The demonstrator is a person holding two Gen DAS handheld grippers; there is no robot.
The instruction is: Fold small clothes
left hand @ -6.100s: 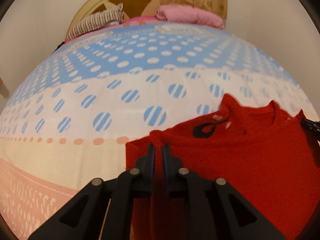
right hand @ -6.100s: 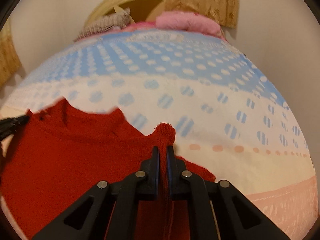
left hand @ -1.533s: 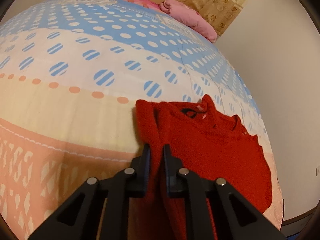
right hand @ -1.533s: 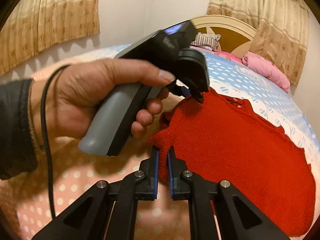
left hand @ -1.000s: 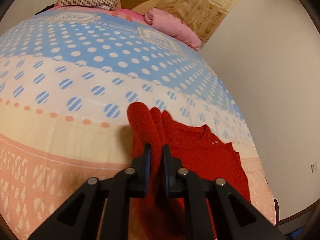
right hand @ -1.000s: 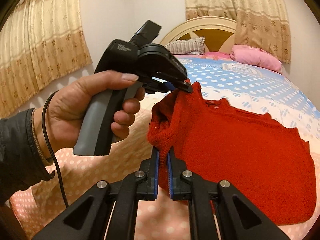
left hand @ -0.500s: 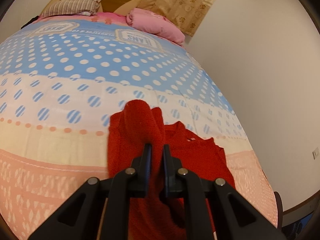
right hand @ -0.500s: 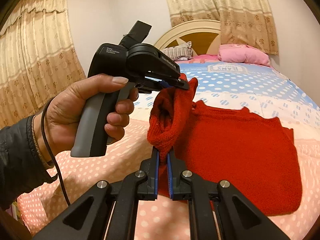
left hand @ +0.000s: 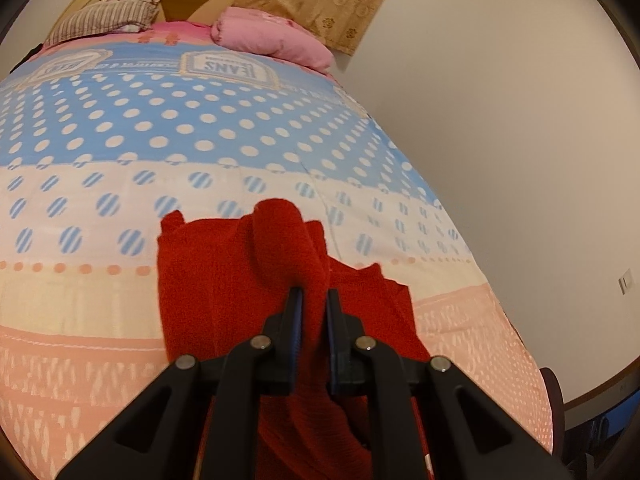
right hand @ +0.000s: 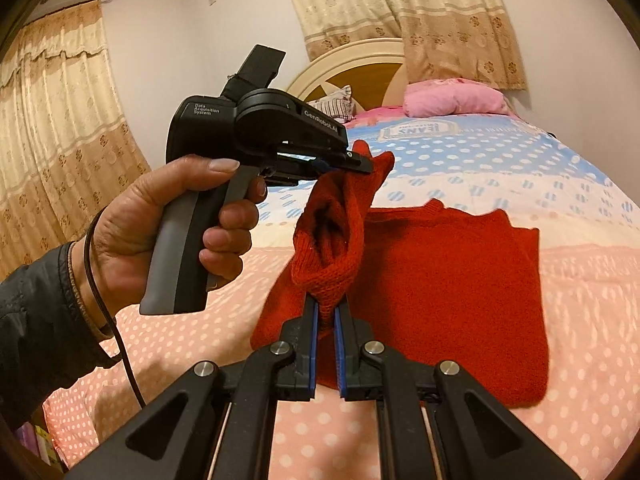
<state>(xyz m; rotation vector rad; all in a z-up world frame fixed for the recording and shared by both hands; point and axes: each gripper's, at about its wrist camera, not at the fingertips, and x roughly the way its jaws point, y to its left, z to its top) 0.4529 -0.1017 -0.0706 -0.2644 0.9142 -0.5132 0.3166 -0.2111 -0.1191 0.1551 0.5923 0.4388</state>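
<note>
- Swung across the bed [left hand: 120, 152] since a second ago, both grippers carrying one side of the red sweater [right hand: 448, 280] over its middle.
- Left gripper [left hand: 313, 300]: jaws pinching a bunched bit of red knit, lifted off the bed.
- Right gripper [right hand: 325, 316]: jaws pressed tight on another bit of the same side, lower down.
- Rest of the sweater lying flat on the pink dotted part of the bed, near the foot end.
- Left hand [right hand: 160, 224] seen in the right view, holding its gripper up beside the raised fold.
- To do this step well: keep both grippers level with each other, so the fold line stays straight.
- Carry the lifted side over to match the far side, then lower it gently before letting go.
- Keep the knit a little stretched between the two grips, so no lumps form.
- Edges: bed edge close on the wall [left hand: 520, 120] side, near the sweater's far side; better not to drag it that way.
- Open room: lots of bare bed toward the pink pillow [left hand: 276, 40] and striped pillow [left hand: 104, 20], both well apart from the sweater.
</note>
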